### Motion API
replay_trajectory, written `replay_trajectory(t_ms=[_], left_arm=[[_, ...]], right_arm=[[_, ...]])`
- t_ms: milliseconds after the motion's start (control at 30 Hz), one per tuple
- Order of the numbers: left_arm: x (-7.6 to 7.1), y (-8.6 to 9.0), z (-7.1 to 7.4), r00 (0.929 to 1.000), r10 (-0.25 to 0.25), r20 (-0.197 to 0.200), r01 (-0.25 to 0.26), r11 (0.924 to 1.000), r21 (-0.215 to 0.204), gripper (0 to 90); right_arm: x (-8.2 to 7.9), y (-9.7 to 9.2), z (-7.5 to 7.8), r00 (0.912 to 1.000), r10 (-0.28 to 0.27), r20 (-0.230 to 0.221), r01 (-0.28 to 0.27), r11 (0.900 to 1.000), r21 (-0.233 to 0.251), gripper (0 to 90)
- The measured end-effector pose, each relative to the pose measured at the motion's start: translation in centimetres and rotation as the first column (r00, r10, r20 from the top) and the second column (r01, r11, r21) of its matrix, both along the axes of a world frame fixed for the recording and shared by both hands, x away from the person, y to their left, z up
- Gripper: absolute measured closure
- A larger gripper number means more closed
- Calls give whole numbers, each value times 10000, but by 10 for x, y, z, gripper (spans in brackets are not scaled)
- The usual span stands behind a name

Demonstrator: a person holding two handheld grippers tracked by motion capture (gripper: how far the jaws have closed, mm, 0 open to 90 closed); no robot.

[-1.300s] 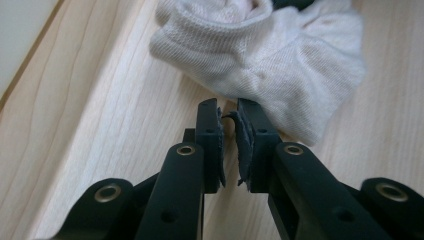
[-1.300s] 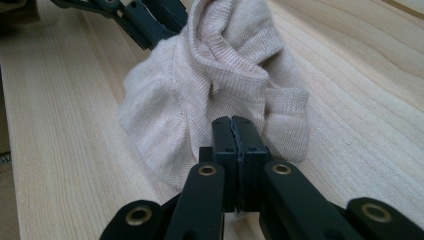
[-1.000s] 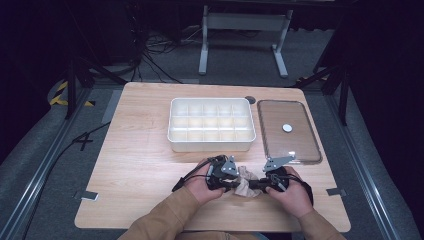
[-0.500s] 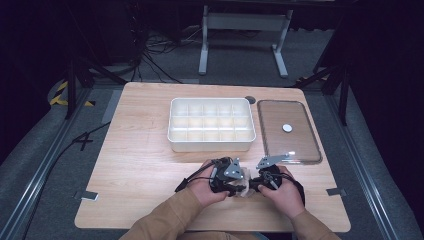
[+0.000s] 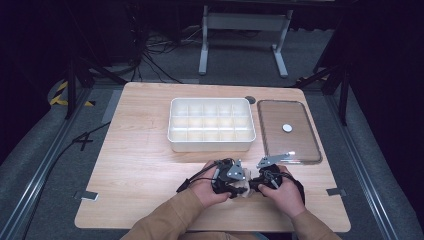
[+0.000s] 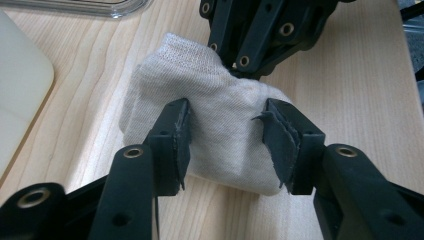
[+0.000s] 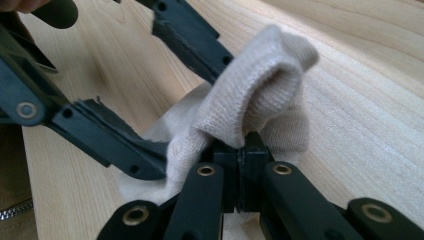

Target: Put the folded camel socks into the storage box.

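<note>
Your right gripper point(image 7: 243, 150) is clamped on a fold of the white sock point(image 6: 215, 120) on the table point(image 5: 140, 150). Your left gripper point(image 6: 227, 142) is open, its jaws straddling the sock. No writing can be read anywhere.

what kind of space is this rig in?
Probably a lab or data-collection studio: a lone wooden table on grey carpet, loose cables on the floor behind it, metal rails alongside, dark surroundings. Not a home or kitchen.
</note>
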State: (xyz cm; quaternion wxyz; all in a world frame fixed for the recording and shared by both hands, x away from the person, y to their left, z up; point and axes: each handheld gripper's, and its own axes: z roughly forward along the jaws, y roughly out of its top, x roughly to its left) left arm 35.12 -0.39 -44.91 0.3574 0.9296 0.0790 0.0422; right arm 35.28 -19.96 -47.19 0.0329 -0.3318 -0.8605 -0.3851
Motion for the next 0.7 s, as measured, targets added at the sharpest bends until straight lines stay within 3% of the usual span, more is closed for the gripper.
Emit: replay_trajectory(t_ms=[300, 433, 600, 700], left_arm=[[1, -2, -3, 9984, 449, -330, -448, 9990, 29, 509], [3, 0, -3, 9973, 518, -517, -513, 9986, 112, 512], [1, 1, -1, 9967, 633, -508, -626, 9979, 151, 513], [1, 4, 0, 9949, 818, -597, -812, 9966, 126, 510]], right_arm=[[2, -3, -1, 9998, -1, -187, 5, 9997, 224, 895], [0, 0, 1, 9999, 77, 84, -76, 9999, -108, 893], [-2, 0, 5, 9999, -12, 106, 15, 9997, -244, 860], [-5, 1, 11, 9987, 119, 494, -86, 9978, -651, 852]])
